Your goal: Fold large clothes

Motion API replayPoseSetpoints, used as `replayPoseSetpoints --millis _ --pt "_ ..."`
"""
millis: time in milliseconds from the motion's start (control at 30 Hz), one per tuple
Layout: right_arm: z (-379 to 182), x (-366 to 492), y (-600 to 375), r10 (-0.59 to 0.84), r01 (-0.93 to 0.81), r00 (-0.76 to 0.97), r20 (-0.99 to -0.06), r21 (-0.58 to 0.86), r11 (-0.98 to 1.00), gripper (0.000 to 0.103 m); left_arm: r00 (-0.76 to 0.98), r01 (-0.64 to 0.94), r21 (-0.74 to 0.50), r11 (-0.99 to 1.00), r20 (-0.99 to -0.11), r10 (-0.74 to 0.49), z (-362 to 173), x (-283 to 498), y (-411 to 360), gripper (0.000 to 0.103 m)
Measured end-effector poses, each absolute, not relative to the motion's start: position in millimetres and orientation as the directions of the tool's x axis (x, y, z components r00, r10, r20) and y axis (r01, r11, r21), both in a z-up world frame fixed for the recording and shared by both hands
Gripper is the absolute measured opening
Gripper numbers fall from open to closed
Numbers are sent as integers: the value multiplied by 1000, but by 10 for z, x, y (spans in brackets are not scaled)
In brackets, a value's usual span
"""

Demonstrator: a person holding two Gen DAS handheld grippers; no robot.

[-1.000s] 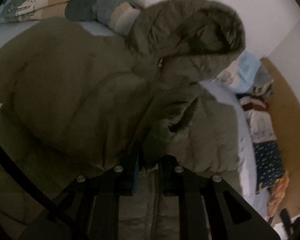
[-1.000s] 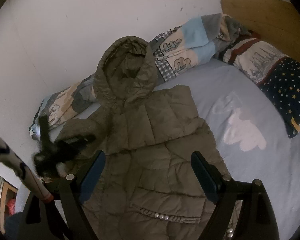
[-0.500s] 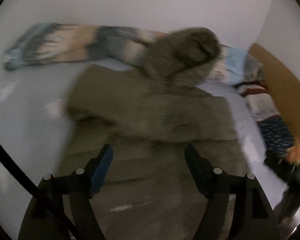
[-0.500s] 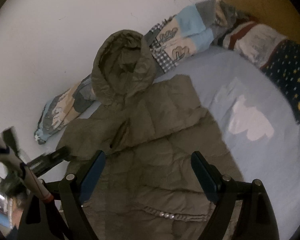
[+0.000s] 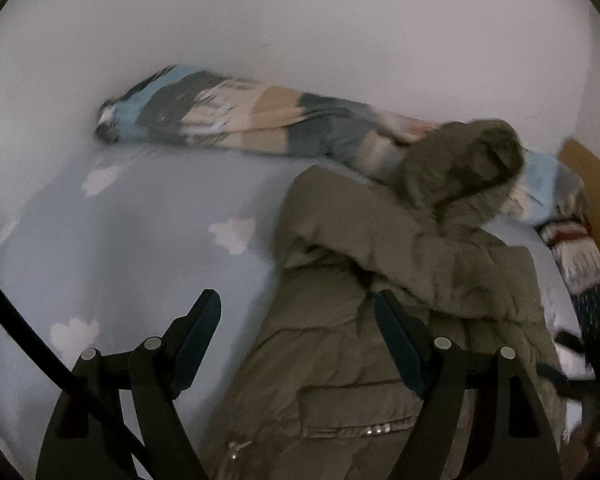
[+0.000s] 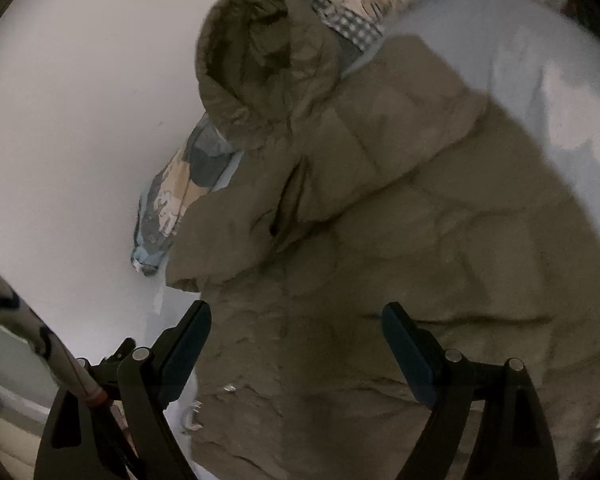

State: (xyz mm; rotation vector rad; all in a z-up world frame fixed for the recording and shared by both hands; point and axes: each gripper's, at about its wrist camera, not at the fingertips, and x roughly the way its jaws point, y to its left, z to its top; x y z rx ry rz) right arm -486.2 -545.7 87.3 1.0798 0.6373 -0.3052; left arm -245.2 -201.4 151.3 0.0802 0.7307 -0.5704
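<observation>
The left gripper (image 5: pixel 296 322), its jaws just opened wide with nothing between them, hangs over the olive hooded puffer coat's (image 5: pixel 380 320) left edge. The right gripper (image 6: pixel 296 334) gapes empty above the coat, spread on the cloud-print bedsheet (image 5: pixel 140 248); its hood (image 6: pixel 260 48) lies farthest, against the rolled patchwork blanket (image 5: pixel 240 120).

The right tool (image 6: pixel 296 344) hangs wide open above an olive hooded coat (image 6: pixel 400 248) on the bed (image 6: pixel 540 60).
</observation>
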Motion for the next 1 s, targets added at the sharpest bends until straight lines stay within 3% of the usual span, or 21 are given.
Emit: replayPoseSetpoints --millis 167,300,400,500,567,833,1000 --pt "743 -4329 -5483 90 543 783 -615 747 383 91 582 535 -125 835 -662 -472 1527 -2403 -2041 78" --pt "617 -3863 -5587 57 609 741 -669 706 362 87 575 514 -134 847 -679 -456 1499 -2261 -1954 78" --pt "535 -3645 -5642 47 635 722 -690 689 350 73 583 470 -161 868 -682 -442 1487 -2118 -1816 78" --pt "527 -3491 -5624 60 639 708 -703 675 368 51 569 424 -217 879 -692 -445 1461 -1985 -1684 78" --pt "566 -3400 -5585 23 681 654 -756 602 417 25 565 392 -246 886 -696 -443 1444 -1919 -1604 78" --pt "1256 -3482 -5584 -253 718 580 -774 339 608 22 565 370 -254 894 -702 -434 1408 -1901 -1586 78" --pt "1325 -3655 -5807 -361 764 487 -795 188 617 22 563 414 -195 889 -712 -419 1382 -1980 -1757 78"
